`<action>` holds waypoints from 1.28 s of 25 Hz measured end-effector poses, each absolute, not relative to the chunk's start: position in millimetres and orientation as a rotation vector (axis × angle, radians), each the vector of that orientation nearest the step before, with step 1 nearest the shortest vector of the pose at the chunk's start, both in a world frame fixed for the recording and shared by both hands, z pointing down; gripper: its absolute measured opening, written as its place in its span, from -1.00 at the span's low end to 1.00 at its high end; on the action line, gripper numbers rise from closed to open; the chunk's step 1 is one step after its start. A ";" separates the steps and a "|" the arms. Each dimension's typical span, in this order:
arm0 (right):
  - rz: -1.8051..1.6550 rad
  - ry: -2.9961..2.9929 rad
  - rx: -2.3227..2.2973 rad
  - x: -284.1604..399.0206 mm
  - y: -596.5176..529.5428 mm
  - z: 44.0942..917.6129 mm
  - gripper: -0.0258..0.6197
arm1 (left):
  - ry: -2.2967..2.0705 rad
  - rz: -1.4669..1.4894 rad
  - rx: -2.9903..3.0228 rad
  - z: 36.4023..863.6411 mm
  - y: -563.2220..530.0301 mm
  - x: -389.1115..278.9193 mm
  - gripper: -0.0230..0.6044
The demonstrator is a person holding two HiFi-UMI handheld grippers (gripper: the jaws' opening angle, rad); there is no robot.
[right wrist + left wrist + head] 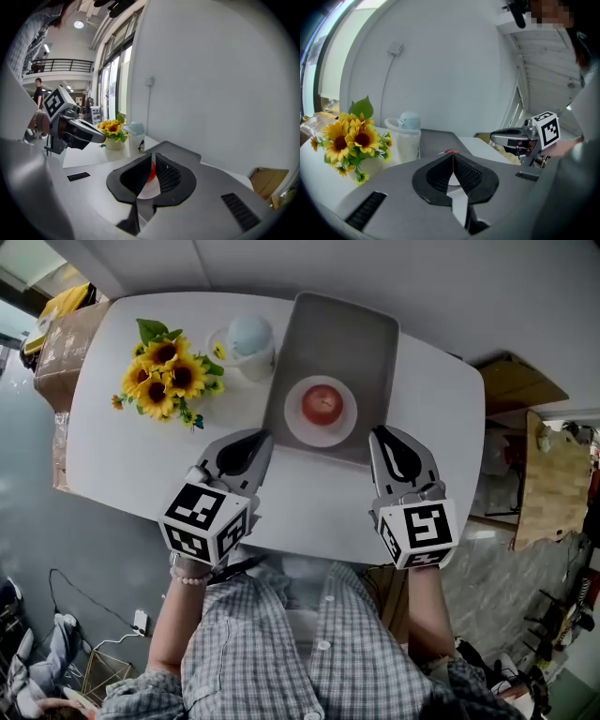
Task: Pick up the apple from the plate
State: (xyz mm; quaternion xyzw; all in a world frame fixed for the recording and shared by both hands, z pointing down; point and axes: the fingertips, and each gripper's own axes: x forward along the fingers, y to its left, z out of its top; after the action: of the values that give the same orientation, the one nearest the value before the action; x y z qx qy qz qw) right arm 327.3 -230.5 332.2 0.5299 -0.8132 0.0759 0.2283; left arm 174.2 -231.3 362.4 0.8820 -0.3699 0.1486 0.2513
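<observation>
A red apple point(322, 405) sits on a small white plate point(292, 425), which rests on a grey tray point(366, 343) on the white table point(122, 456). My left gripper point(255, 439) hovers just left of the plate, and my right gripper point(382, 435) hovers just right of it. Both are shut with nothing held. In the left gripper view only the apple's top point(449, 152) peeks over the closed jaws, and the right gripper point(513, 136) shows beyond. In the right gripper view the apple point(150, 172) and plate point(149, 191) show behind the jaws.
A bunch of sunflowers point(167, 379) and a white cup with a pale blue lid point(248, 343) stand left of the tray. A cardboard box point(61, 343) lies off the table's left end, and wooden boards point(553, 474) stand to the right. The table's near edge runs under both grippers.
</observation>
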 end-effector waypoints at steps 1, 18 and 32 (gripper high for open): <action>0.213 -2.232 1.448 329.5 -235.4 337.5 -0.81 | -1.013 0.407 2.376 368.2 -233.6 175.0 -0.89; 0.518 -2.113 1.280 348.1 -279.5 446.5 -0.81 | -1.009 0.490 2.075 455.7 -263.3 192.8 -0.89; 0.753 -2.022 1.138 344.8 -284.3 495.9 -0.62 | -0.949 0.537 1.930 487.0 -263.4 204.2 -0.61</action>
State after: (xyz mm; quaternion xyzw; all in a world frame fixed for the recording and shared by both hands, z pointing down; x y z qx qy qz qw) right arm 344.8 -284.3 495.9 0.4381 -0.7783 0.2898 0.3438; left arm 204.2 -263.4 487.0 0.7792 -0.3830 0.2167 0.4463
